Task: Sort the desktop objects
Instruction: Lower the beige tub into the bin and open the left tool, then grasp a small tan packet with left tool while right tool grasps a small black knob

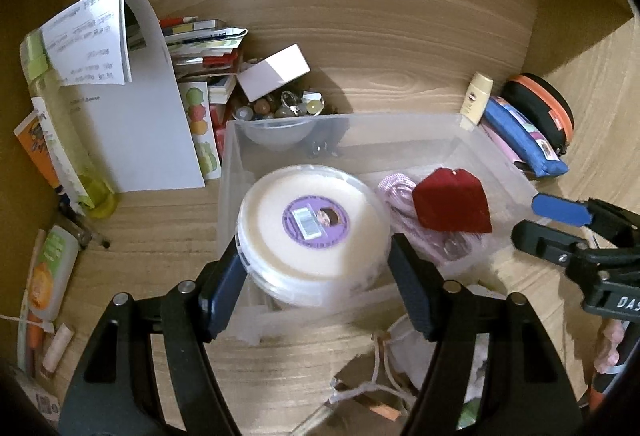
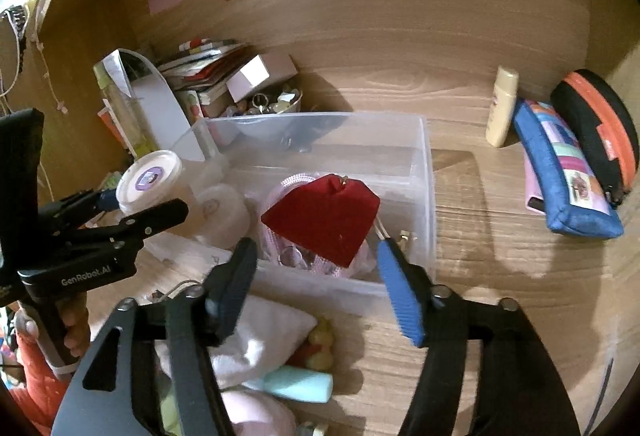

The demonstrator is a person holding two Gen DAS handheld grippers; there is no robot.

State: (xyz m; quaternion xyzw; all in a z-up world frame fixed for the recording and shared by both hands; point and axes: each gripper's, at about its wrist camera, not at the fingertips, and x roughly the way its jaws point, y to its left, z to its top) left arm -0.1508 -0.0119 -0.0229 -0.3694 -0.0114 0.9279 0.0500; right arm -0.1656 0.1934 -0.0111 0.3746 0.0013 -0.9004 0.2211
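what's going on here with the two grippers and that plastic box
A person is sorting desk clutter into a clear plastic bin with a hand-held gripper in each hand. The left gripper grips a round white tub over the near left part of the bin. The right gripper is open, just short of a red velvet pouch that lies in the bin on a pink cord. More items lie around on the wooden desk.

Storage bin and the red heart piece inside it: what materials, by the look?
Storage bin: translucent plastic, slightly frosted; the desk's wood grain shows through its walls. Red heart piece: likely velvet or flocked fabric, matte and fuzzy with no glare; a small metal loop at its top. Its core cannot be told.
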